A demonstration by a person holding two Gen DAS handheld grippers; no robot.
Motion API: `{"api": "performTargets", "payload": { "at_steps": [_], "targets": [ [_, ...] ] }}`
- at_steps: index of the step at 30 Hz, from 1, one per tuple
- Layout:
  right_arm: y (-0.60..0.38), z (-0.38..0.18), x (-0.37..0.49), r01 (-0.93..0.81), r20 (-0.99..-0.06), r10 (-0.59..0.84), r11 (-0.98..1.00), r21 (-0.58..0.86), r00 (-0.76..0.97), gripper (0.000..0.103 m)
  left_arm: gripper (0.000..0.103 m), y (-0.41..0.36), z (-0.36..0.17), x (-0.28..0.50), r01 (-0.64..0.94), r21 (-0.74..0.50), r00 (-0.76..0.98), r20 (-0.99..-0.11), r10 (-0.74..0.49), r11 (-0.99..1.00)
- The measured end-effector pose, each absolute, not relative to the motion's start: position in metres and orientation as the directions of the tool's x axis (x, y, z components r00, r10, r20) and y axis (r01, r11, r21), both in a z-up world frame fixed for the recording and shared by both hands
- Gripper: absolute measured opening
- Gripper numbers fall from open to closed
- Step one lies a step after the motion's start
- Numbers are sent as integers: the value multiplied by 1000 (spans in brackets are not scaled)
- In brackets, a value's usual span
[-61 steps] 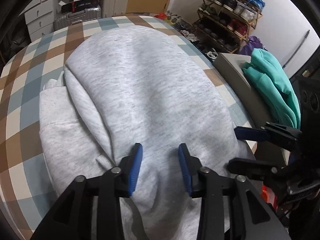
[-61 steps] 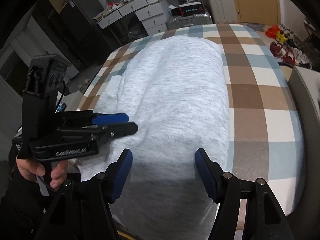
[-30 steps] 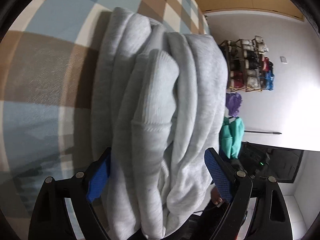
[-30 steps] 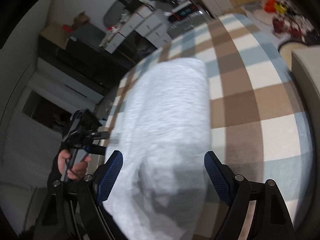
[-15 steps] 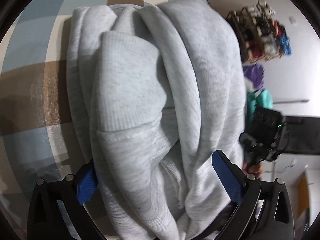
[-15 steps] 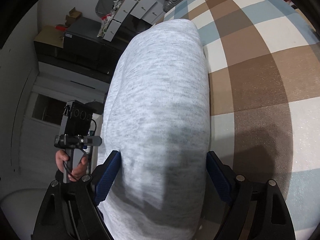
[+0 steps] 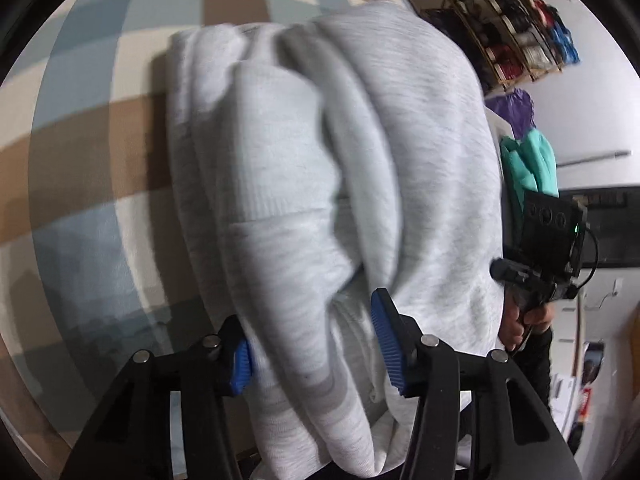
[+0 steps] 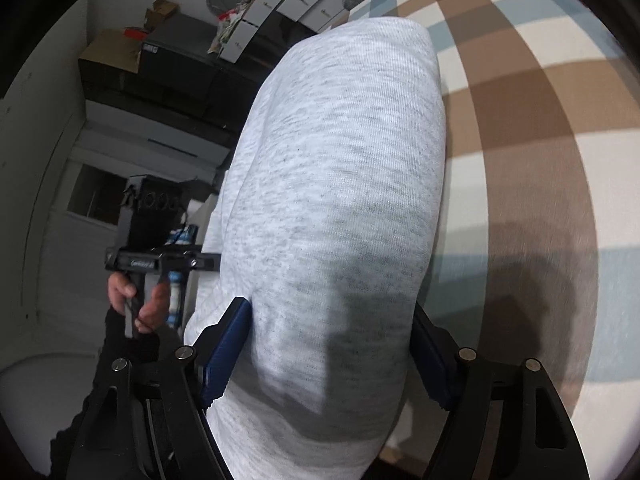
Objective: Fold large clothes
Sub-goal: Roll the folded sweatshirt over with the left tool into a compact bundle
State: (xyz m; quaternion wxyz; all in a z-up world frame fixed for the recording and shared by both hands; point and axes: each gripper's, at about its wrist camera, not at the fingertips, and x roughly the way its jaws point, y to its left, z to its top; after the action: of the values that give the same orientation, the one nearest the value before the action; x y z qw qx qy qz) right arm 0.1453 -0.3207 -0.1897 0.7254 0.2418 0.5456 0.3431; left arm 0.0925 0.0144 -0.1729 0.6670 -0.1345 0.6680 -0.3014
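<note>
Sweatshirt (image 7: 360, 168), grey marl knit folded into a thick bundle, lies on a checked cover (image 7: 80, 160) of brown, pale blue and cream squares that spreads across a broad flat surface. Beyond the far edge the left wrist view shows a white wall, a shoe rack (image 7: 516, 36) with several shelves of shoes, a purple item (image 7: 514, 112) and a teal garment (image 7: 528, 168); the right wrist view shows white drawer units (image 8: 280, 8), cardboard boxes (image 8: 116, 48) and dark cabinets along another wall. The bundle's long axis runs away from both cameras, near end between the fingers and far end rounded toward the rooms' walls. In the left wrist view its side shows stacked, rolled layers with a ribbed band and a stitched seam; in the right wrist view (image 8: 344, 200) its top is one smooth, domed face of flecked fabric. Left gripper (image 7: 316, 354) has black arms with blue ridged pads, partly closed and pressing a fold of the layers between them. Right gripper (image 8: 332, 356) stands much wider, its pads set against either side of the whole bundle's near end; whether they squeeze it cannot be told. Each gripper appears in the other's view, hand-held beside the cloth.
</note>
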Motion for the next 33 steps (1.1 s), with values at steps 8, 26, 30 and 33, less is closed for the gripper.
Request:
{"api": "performTargets", "payload": {
  "at_steps": [8,26,30,33],
  "targets": [
    [-323,-188,151,-222,-626,759,650,726,176,77,72,50,-188,113,105,-653,-114,-758,-643,750],
    [-326,-196,147,-193,-614,767,642,742,189,83,101,32,-196,114,134,-711,-117,-703,-701,691],
    [-318,-188,138,-203,-636,734,678,706,239,79,96,19,-188,101,267,-620,-76,-777,-625,738],
    [-316,-184,129,-207,-644,725,687,696,243,76,73,23,-182,90,319,-583,-48,-798,-601,748]
  ]
}}
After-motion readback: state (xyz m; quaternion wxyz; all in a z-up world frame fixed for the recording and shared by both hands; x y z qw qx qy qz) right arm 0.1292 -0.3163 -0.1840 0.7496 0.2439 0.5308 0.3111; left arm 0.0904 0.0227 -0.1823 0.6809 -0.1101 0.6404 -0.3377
